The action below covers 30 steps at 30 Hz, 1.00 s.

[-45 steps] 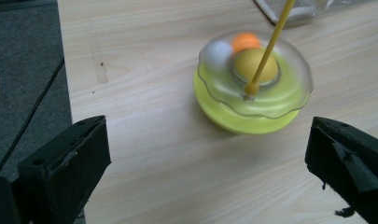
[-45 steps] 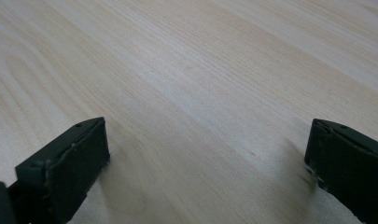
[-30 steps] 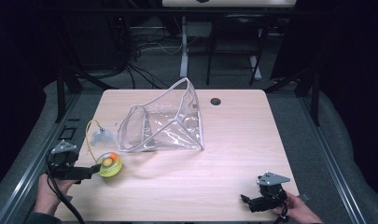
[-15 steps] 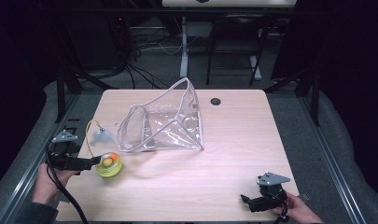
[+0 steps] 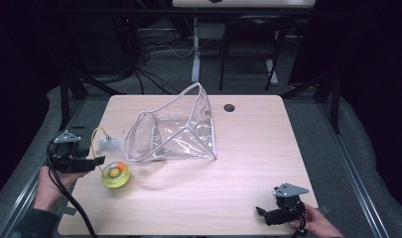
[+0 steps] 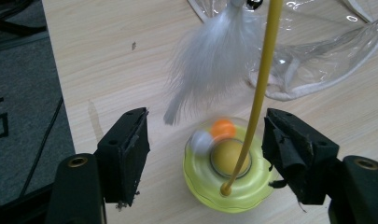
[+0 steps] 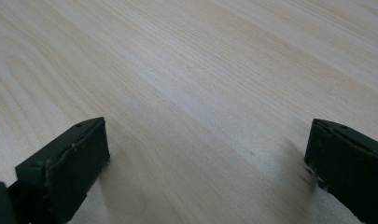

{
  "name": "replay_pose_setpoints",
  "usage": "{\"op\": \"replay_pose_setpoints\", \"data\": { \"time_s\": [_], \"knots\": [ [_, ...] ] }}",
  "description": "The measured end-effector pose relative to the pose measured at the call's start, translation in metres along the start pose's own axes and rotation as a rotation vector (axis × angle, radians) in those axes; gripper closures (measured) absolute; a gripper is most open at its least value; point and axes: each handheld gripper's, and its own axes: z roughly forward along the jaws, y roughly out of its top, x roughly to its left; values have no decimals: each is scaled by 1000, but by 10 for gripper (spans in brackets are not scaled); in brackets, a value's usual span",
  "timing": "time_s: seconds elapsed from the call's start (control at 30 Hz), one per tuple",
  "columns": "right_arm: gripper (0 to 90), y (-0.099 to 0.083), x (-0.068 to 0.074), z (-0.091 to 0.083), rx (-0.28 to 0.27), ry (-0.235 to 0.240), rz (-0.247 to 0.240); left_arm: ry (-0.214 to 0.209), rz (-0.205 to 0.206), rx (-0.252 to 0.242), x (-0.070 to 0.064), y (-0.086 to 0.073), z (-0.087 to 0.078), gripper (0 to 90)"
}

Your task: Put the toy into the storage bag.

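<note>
The left tool (image 5: 92, 163) sits near the left edge of the surface (image 5: 248, 163), its jaws spread wide on either side of the yellow toy (image 5: 115, 175) without touching it. In the left gripper view the left tool (image 6: 205, 158) frames that toy (image 6: 226, 179): a round, see-through yellow dish with an orange ball and a pale ball inside. A thin yellow stalk (image 6: 254, 102) rises from the toy's rim and carries a white feather (image 6: 214, 56) that hangs over the wood just behind the toy. Beyond the feather, toward the middle of the surface, lies a clear plastic bag (image 5: 176, 131) with white piping, its open mouth facing the left edge. The right tool (image 5: 268, 214) rests near the front right corner, well apart from everything else; its jaws stand wide apart over bare wood, holding nothing (image 7: 205, 172)
</note>
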Motion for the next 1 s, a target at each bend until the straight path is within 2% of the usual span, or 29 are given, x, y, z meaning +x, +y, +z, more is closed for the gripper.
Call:
{"op": "replay_pose_setpoints", "data": {
  "time_s": [0.1, 0.37, 0.6, 0.67, 1.0],
  "knots": [
    [0, 0, 0, 0, 0, 0, 0, -9, 6, -1, -1, 1, -1, 432],
    [0, 0, 0, 0, 0, 0, 0, -23, 36, 8, -3, 5, -2, 582],
    [0, 0, 0, 0, 0, 0, 0, -12, 38, -8, -3, 7, -4, 706],
    [0, 0, 0, 0, 0, 0, 0, -10, 30, -15, -3, 7, -5, 718],
    [0, 0, 0, 0, 0, 0, 0, -16, 39, -19, -3, 8, -7, 768]
  ]
}}
